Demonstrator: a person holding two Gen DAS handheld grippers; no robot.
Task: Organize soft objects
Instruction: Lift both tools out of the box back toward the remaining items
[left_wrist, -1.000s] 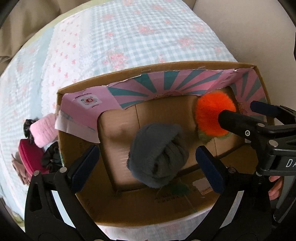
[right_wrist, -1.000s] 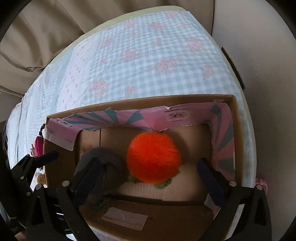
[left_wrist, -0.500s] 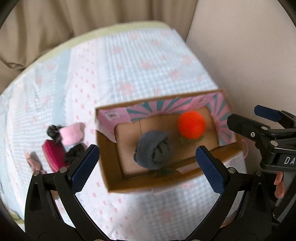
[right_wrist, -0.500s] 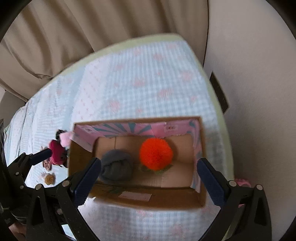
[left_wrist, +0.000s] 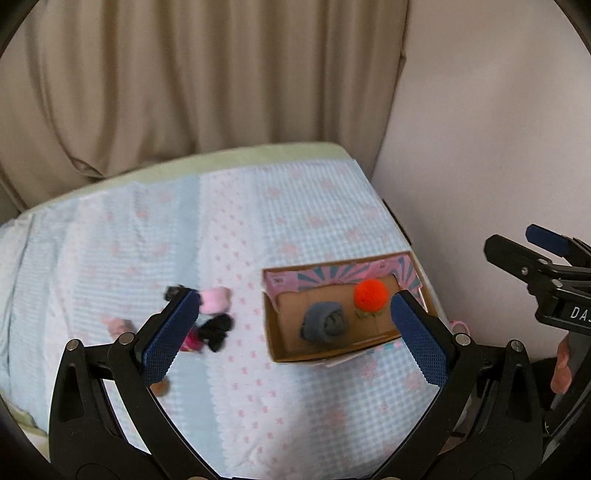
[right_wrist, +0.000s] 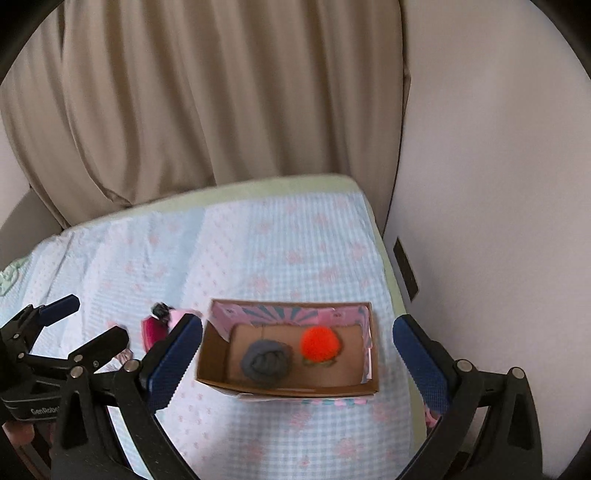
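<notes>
An open cardboard box (left_wrist: 273, 332) (right_wrist: 210, 363) lies on the bed. Inside it are a grey rolled sock (left_wrist: 325, 322) (right_wrist: 265, 362) and an orange pompom (left_wrist: 370, 295) (right_wrist: 319, 343). Left of the box lie loose soft items: a pink one (left_wrist: 215, 300), a black one (left_wrist: 217, 328) and a magenta one (right_wrist: 153, 331). My left gripper (left_wrist: 293, 341) is open and empty, high above the bed. My right gripper (right_wrist: 297, 365) is open and empty, high above the box. The right gripper also shows at the right edge of the left wrist view (left_wrist: 535, 254).
The bed has a light blue and pink patterned cover (left_wrist: 288, 229). Beige curtains (right_wrist: 203, 99) hang behind it. A plain wall (right_wrist: 480, 184) runs along the bed's right side. A small brown item (left_wrist: 159, 388) lies near the front left.
Both grippers have pulled back and up from the box. The box now looks small and the curtains and wall have come into view. The sock and pompom stay in the box.
</notes>
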